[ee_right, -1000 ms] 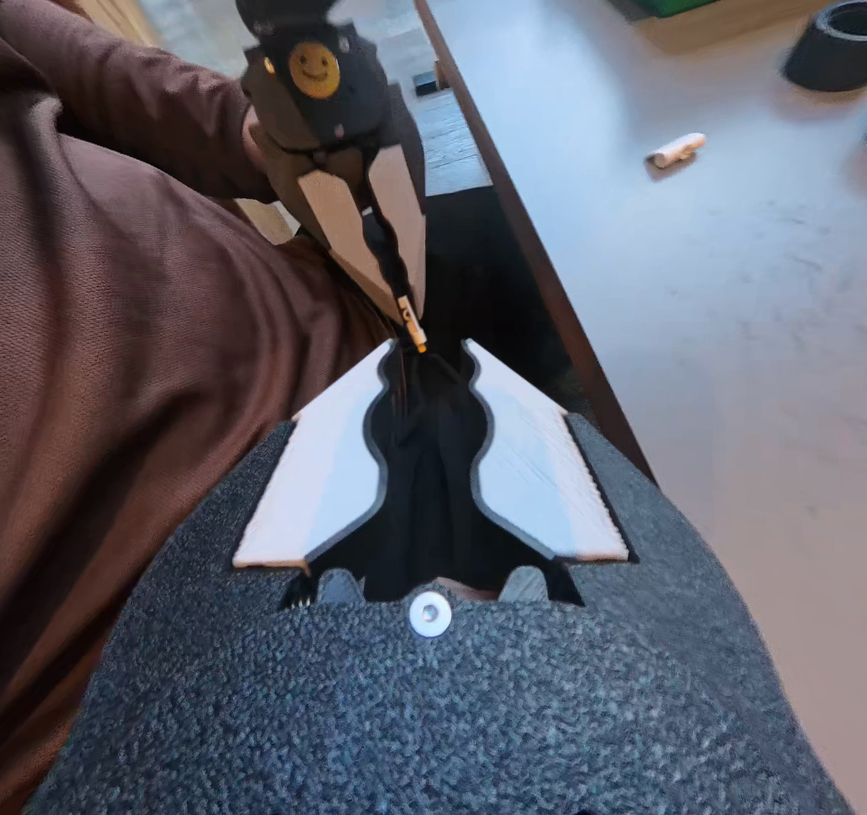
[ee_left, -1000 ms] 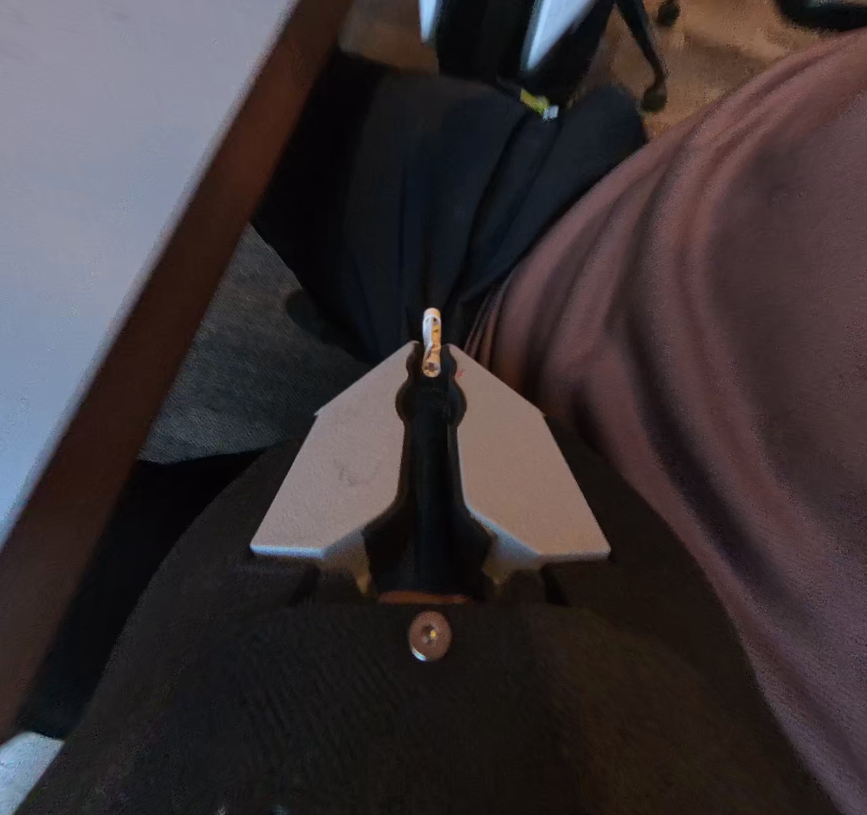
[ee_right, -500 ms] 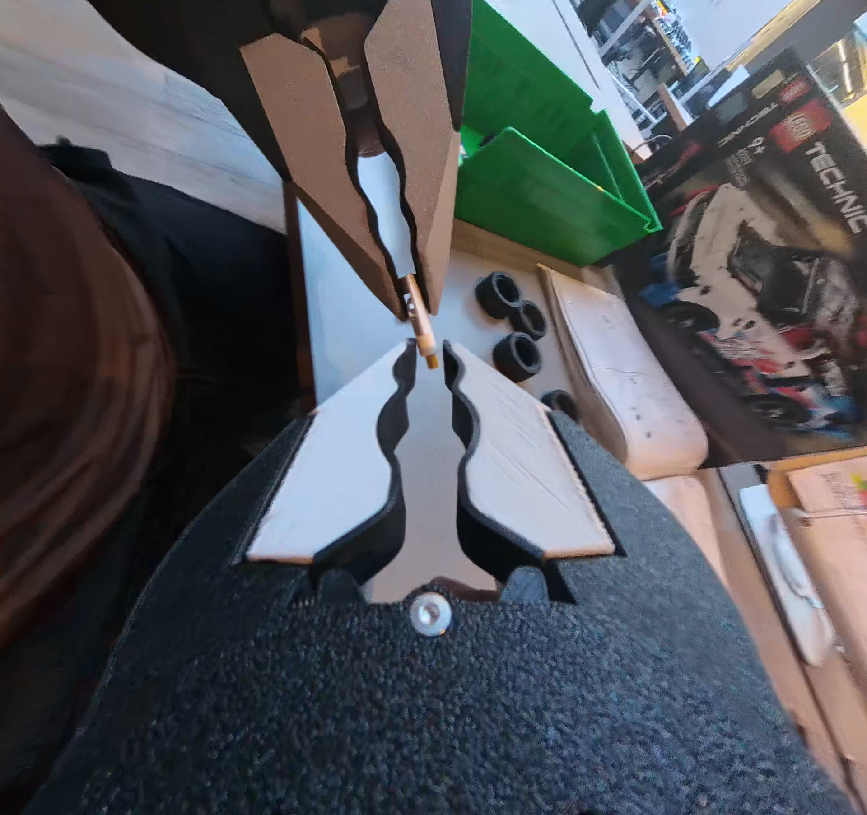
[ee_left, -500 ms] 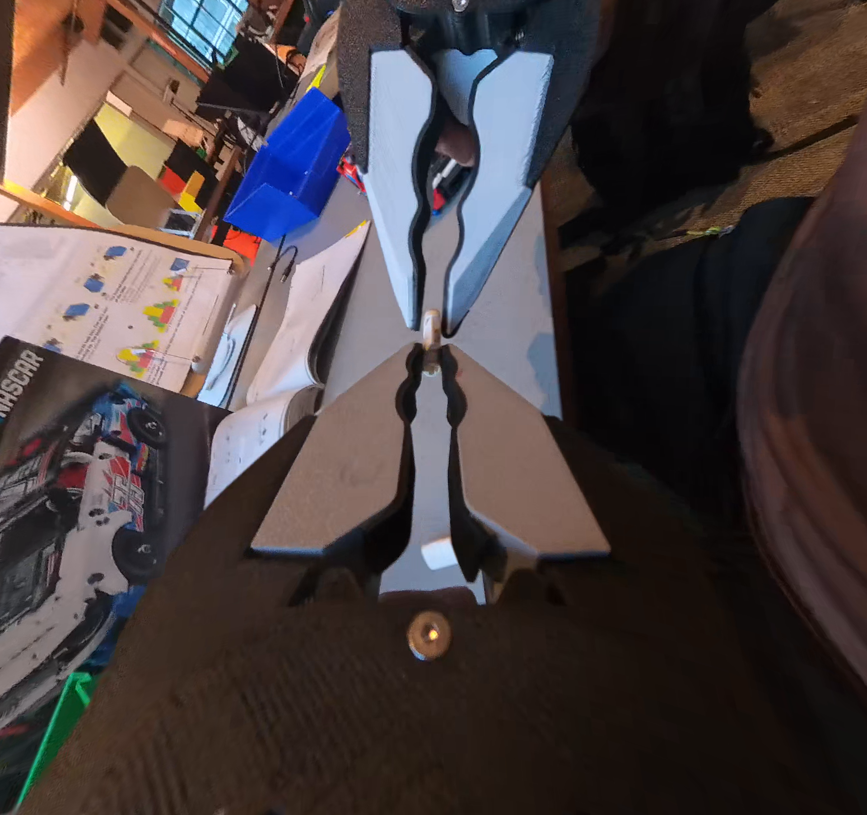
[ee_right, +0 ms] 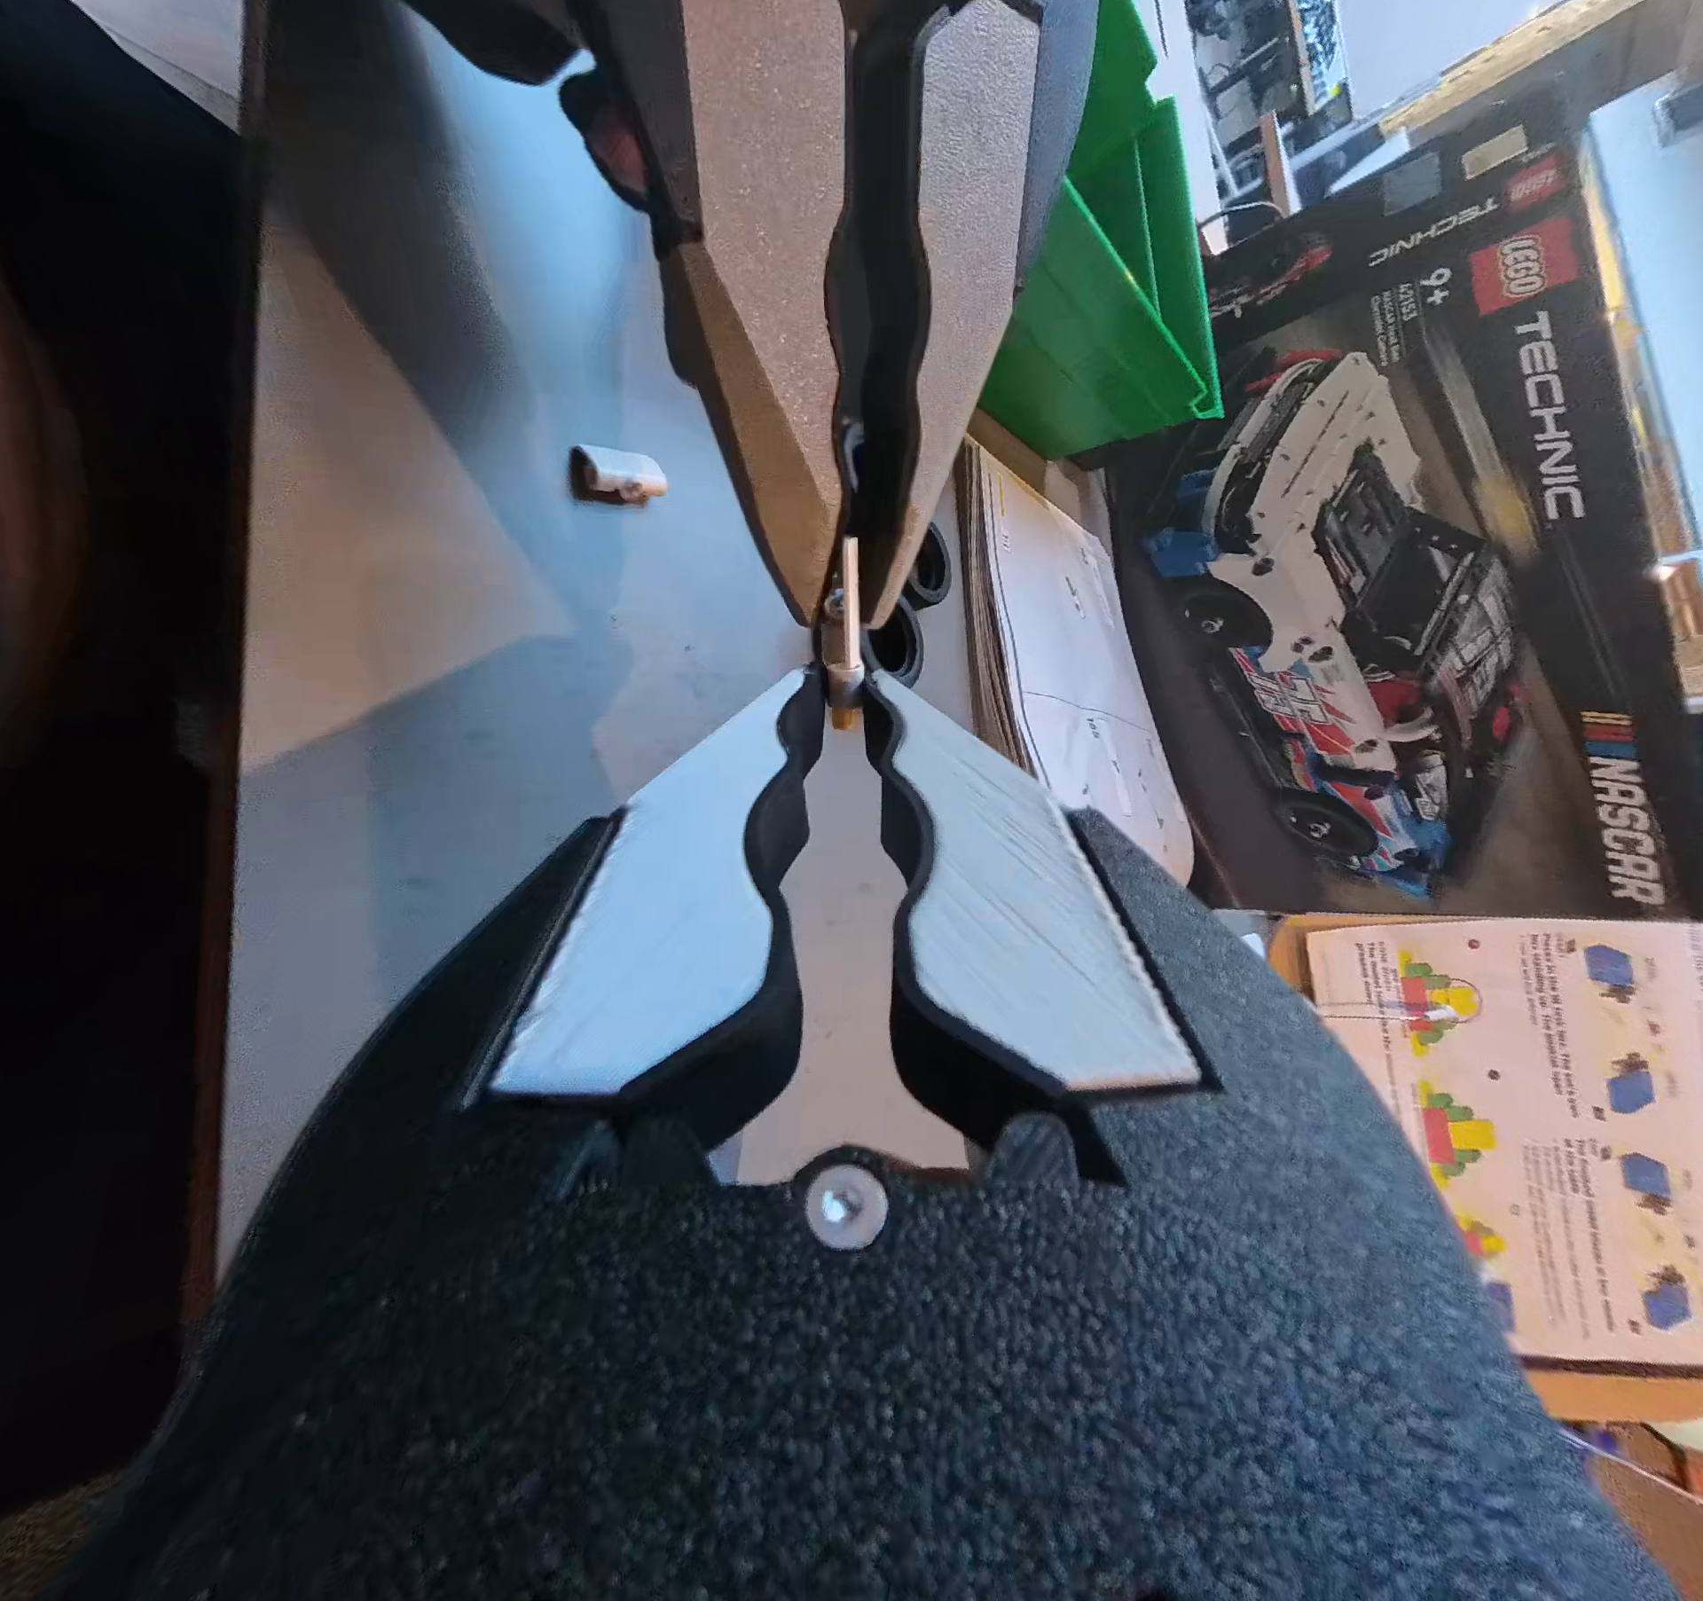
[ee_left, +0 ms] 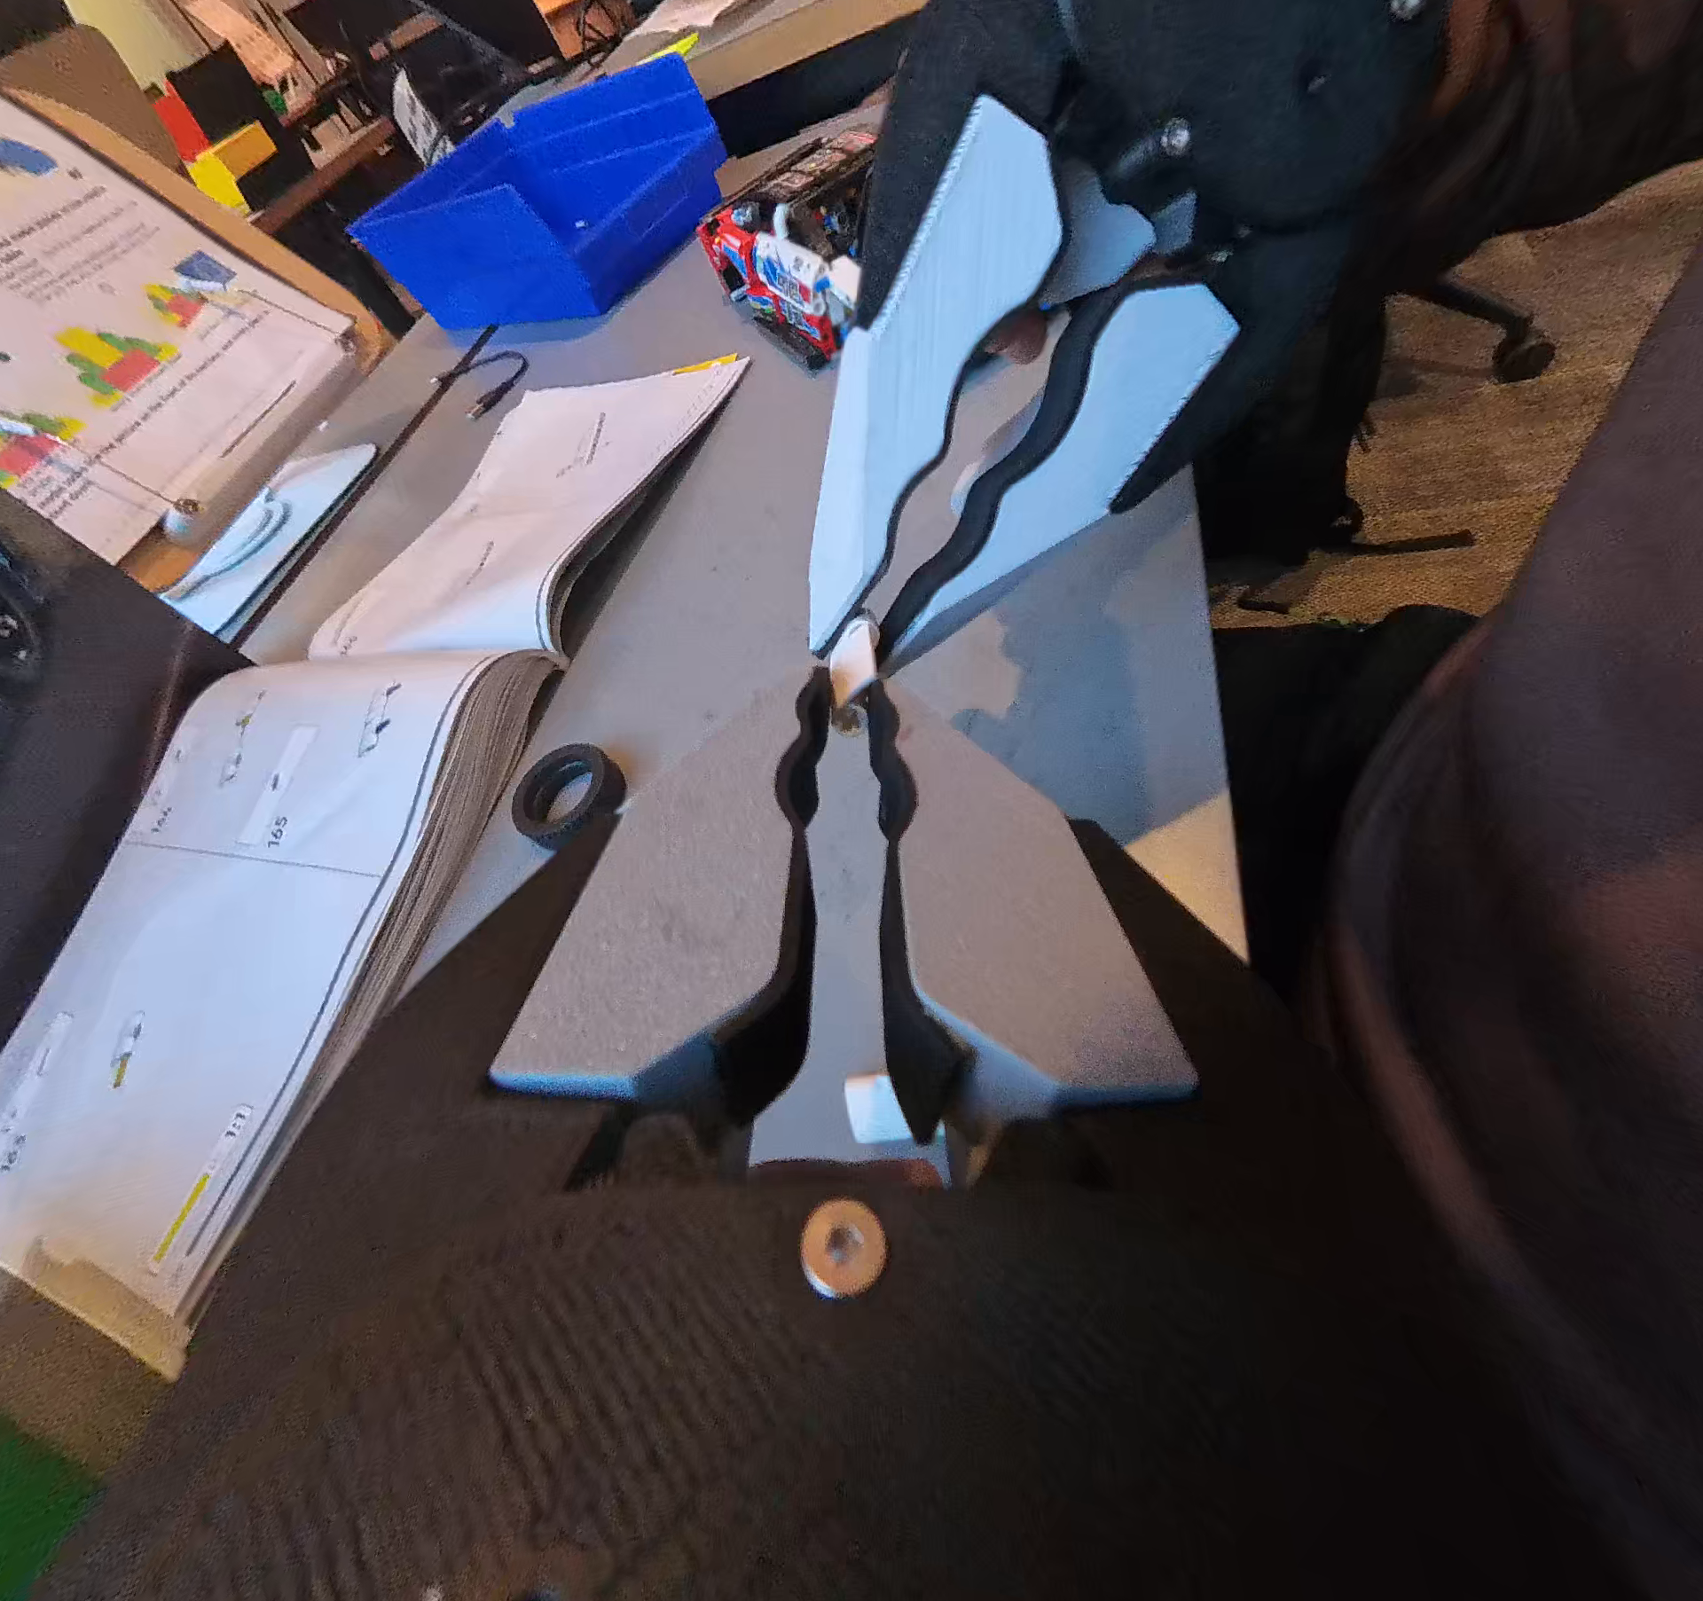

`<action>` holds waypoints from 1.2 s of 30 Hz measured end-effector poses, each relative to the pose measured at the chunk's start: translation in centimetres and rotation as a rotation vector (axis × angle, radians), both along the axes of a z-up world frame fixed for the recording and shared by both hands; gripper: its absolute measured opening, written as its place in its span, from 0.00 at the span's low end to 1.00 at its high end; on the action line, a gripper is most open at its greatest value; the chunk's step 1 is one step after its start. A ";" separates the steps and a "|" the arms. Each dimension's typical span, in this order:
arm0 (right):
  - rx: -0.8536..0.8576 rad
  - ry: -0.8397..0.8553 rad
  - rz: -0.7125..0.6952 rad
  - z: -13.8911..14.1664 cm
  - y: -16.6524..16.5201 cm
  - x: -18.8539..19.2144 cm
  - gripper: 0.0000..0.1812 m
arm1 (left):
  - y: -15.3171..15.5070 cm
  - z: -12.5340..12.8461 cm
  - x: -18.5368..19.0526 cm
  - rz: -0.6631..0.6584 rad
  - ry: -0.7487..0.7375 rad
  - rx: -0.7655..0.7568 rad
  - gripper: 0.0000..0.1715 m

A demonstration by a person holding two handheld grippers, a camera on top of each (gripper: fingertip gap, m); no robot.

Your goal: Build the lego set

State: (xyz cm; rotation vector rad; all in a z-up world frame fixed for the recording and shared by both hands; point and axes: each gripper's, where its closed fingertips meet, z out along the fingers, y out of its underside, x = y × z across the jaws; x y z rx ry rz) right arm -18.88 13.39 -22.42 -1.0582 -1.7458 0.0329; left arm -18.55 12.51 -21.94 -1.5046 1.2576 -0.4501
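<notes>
My left gripper [ee_left: 845,695] is shut on a small white lego piece [ee_left: 852,665] with a tan pin, held in the air above the grey table [ee_left: 719,543]. My right gripper [ee_left: 852,640] comes in from the upper right, tip to tip with the left, and its white fingers are closed on the same piece. In the right wrist view my right gripper [ee_right: 840,690] pinches the pin end of the piece [ee_right: 848,598], and the left gripper [ee_right: 843,612] hangs down from above, holding its other end.
An open instruction booklet [ee_left: 369,773], a black tyre [ee_left: 564,796], a blue bin [ee_left: 553,202] and a partly built lego car [ee_left: 792,267] lie on the table. A loose white piece [ee_right: 616,474], green bins [ee_right: 1106,313], more tyres [ee_right: 898,644] and the set box [ee_right: 1428,543] also show. The tips of both grippers are at nearly the same place.
Both grippers have come up from beside the table edge to above the tabletop. The right gripper's jaws have narrowed and closed on the piece that the left gripper holds.
</notes>
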 end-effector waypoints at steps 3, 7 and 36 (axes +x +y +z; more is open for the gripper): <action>0.014 -0.008 -0.013 -0.6 0.5 -0.4 0.04 | 0.5 -0.6 -0.4 0.024 -0.011 -0.030 0.03; 0.040 -0.001 -0.020 -0.8 0.9 -0.8 0.04 | 0.8 -0.8 -0.8 0.037 -0.071 -0.101 0.03; -0.252 -0.075 -0.123 -6.7 2.4 2.6 0.16 | 1.4 -7.4 -3.5 0.159 0.298 -0.415 0.25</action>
